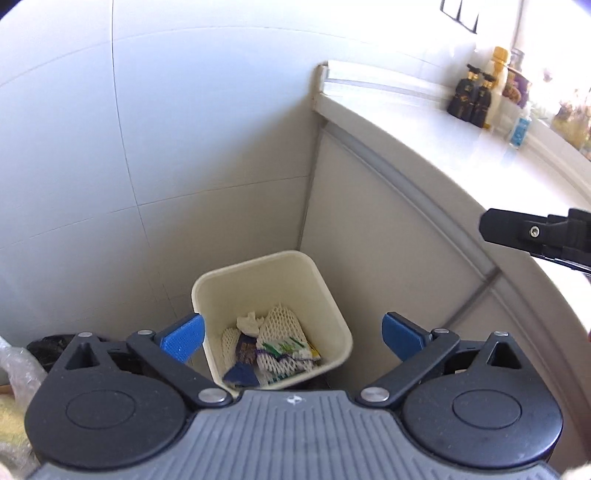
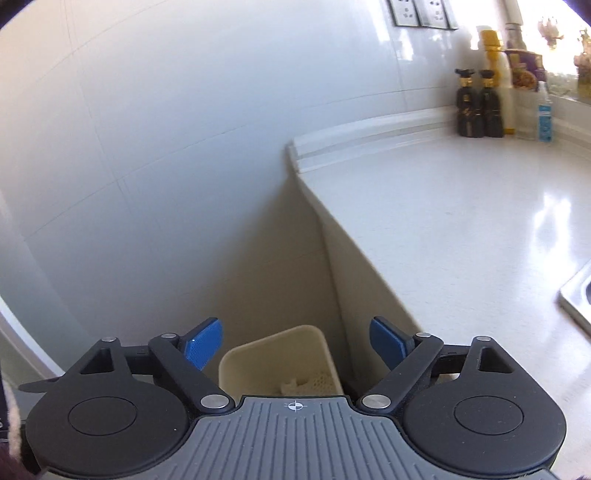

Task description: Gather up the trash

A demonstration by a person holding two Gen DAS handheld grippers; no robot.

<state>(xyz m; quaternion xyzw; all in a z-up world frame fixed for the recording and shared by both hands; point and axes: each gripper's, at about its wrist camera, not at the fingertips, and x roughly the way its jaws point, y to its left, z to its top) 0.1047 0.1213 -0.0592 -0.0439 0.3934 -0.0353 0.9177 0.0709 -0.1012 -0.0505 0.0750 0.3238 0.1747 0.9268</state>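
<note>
A cream trash bin [image 1: 236,273] stands on the floor in the corner between the tiled wall and the counter's side panel. It holds white foam fruit netting [image 1: 280,328], crumpled tissue [image 1: 248,322] and printed wrappers [image 1: 246,350]. My left gripper [image 1: 293,338] is open and empty, high above the bin. My right gripper [image 2: 295,345] is open and empty, also above the bin [image 2: 277,350], whose far rim and some netting show. Part of the right gripper [image 1: 535,236] shows at the right edge of the left wrist view.
A white counter [image 2: 461,229] runs along the right, with dark bottles [image 2: 480,107], a yellow-capped bottle [image 2: 495,48] and a small spray bottle [image 2: 545,114] at its back. A steel sink edge [image 2: 576,295] shows far right. Wall sockets [image 2: 421,13] sit above. Plastic bags [image 1: 18,365] lie lower left.
</note>
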